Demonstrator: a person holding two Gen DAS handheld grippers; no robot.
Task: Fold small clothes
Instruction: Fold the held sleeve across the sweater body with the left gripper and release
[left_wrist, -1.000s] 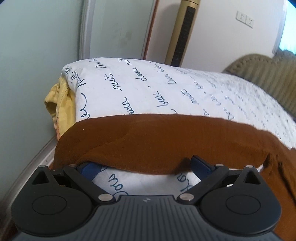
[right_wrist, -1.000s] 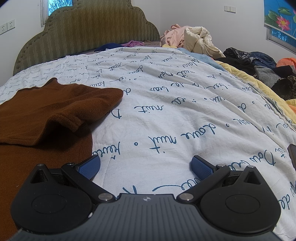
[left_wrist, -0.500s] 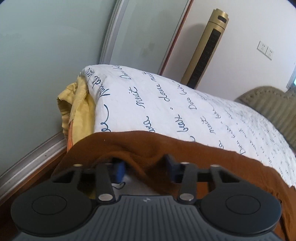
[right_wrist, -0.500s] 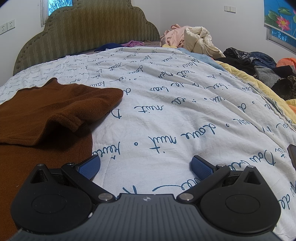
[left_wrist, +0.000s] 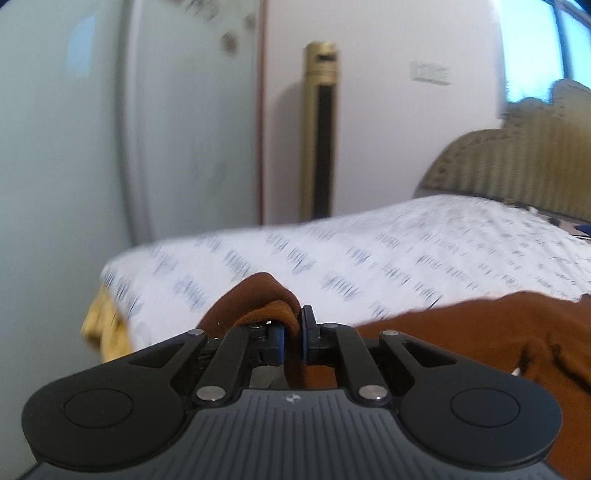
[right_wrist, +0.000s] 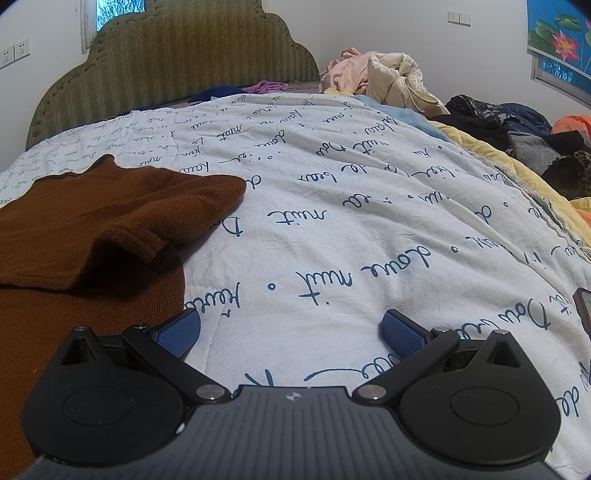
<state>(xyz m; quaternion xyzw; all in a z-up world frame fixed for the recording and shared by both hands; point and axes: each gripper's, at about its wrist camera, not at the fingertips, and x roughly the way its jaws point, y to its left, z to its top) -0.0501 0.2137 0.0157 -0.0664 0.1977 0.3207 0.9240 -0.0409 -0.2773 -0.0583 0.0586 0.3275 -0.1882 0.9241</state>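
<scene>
A brown knit garment (left_wrist: 480, 332) lies on the white quilt with blue script (left_wrist: 369, 251). My left gripper (left_wrist: 291, 338) is shut on a bunched edge of the brown garment and holds it raised above the bed; this view is blurred. In the right wrist view the same brown garment (right_wrist: 92, 229) lies at the left, with one part folded over the rest. My right gripper (right_wrist: 290, 330) is open and empty, low over the quilt (right_wrist: 351, 221) just right of the garment's edge.
A padded headboard (right_wrist: 166, 55) stands at the far end. A heap of other clothes (right_wrist: 498, 122) lies along the right side of the bed. A gold tower fan (left_wrist: 319, 129) and a wall stand beyond the bed's left edge. A yellow sheet (left_wrist: 99, 332) hangs at the corner.
My left gripper has closed on the brown garment's edge and lifted it, swinging the view up and right. The right gripper has not moved.
</scene>
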